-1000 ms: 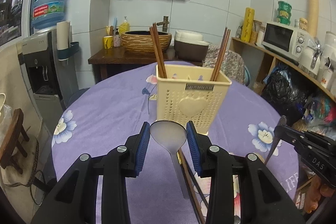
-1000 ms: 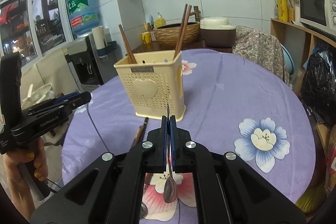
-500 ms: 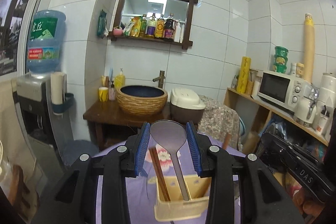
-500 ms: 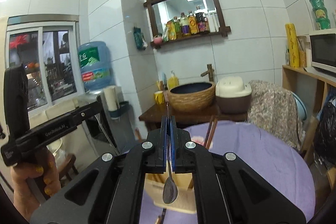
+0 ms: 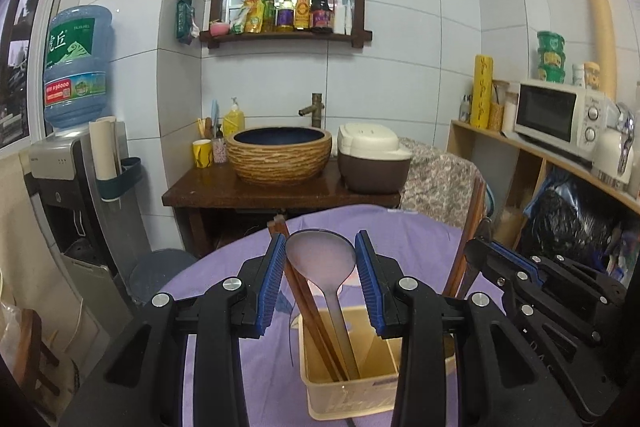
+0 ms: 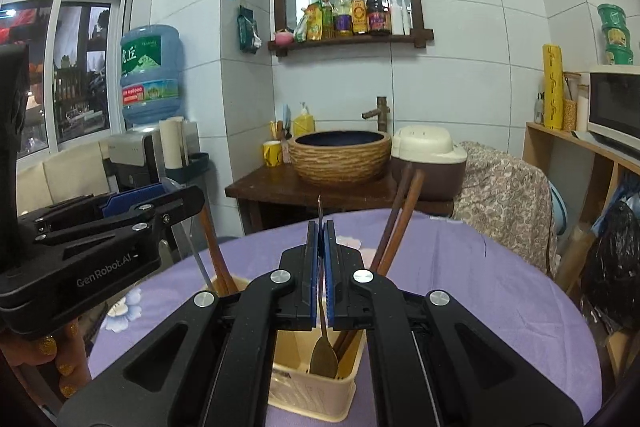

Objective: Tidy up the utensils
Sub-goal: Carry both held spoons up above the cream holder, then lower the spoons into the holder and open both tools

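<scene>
Two spoon (image 6: 323, 357) tips (image 5: 347, 363) behind basket (image 5: 348, 397) walls

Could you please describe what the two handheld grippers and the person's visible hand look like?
Both the left gripper and the right gripper are matte black plastic with silver screws and ribbed blue pads. White "GenRobot.AI" lettering marks the left one's side. The hand holding it has glittery gold nail polish; no sleeve shows.

Black grippers with blue-padded fingers (image 5: 271, 279), silver screws, white "GenRobot.AI" lettering; hand (image 6: 60, 359) with glittery gold nails.
</scene>
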Motion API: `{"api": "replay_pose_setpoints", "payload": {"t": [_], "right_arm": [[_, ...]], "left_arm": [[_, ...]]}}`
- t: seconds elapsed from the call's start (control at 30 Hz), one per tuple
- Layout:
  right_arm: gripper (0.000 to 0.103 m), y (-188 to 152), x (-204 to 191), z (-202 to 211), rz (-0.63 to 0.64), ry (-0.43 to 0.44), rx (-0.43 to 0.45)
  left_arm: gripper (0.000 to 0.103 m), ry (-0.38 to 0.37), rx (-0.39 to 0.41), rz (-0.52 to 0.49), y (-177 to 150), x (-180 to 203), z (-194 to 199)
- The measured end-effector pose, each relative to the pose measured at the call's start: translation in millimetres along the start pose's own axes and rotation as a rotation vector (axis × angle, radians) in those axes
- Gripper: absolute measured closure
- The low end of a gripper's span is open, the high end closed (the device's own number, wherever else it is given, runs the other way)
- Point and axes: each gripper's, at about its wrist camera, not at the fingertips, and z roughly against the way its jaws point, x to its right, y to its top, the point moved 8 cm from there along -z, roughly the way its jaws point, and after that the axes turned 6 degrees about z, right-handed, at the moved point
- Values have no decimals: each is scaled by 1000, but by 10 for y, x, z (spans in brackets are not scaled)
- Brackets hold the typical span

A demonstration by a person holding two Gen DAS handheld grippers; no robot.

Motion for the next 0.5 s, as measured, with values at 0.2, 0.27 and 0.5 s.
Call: {"api": "replay_pose_setpoints", "payload": {"t": [0.2, 0.27, 0.5], "right_arm": [[100, -259, -48, -59, 3, 15, -43], [100, -339, -50, -88, 0, 24, -64], [100, -509, -96, -136, 17, 37, -104]], "left_arm": [[67, -3, -65, 3, -245, -53, -129], [67, -10, -84, 2, -339, -71, -151], [67, -40, -117, 10, -508, -113, -181]]}}
